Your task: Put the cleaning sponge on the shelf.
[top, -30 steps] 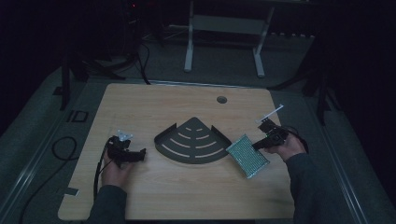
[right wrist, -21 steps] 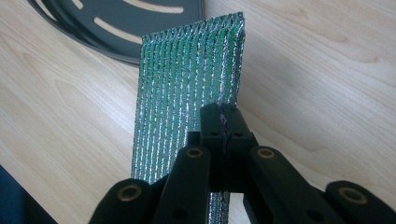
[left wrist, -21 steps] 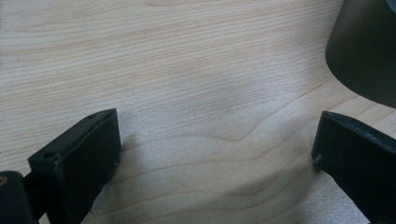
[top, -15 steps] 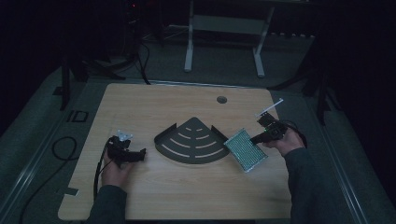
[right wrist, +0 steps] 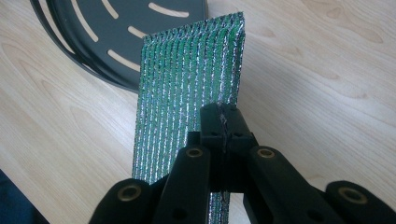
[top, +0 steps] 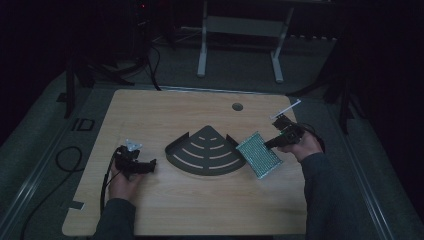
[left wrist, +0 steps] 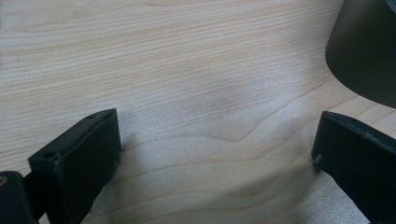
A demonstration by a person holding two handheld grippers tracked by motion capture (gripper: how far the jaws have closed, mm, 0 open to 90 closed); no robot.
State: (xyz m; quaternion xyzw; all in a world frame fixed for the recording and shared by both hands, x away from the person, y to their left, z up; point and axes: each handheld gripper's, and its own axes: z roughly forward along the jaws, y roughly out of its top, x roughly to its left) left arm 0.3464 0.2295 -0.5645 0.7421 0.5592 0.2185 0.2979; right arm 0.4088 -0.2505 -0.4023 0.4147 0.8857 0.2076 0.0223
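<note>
A green, glittery ribbed pad (top: 257,155) hangs tilted just above the wooden table (top: 150,115), right beside the right corner of a dark fan-shaped slotted tray (top: 207,150). My right gripper (top: 270,145) is shut on the pad's near edge. In the right gripper view the jaws (right wrist: 223,121) pinch the pad (right wrist: 187,79), with the tray (right wrist: 93,28) behind it. My left gripper (top: 150,165) rests on the table left of the tray, pointing toward it. In the left gripper view it (left wrist: 215,135) stands open over bare wood, and the tray's wall (left wrist: 369,51) is at the upper right.
A round hole (top: 237,106) sits in the table behind the tray. A white strip (top: 286,110) lies near the back right corner. A cable (top: 65,160) loops off the table's left side. Metal stand legs (top: 202,55) rise on the floor beyond.
My right gripper has carried the green pad up and to the left, closer to the tray's right corner. The left gripper has stayed where it was.
</note>
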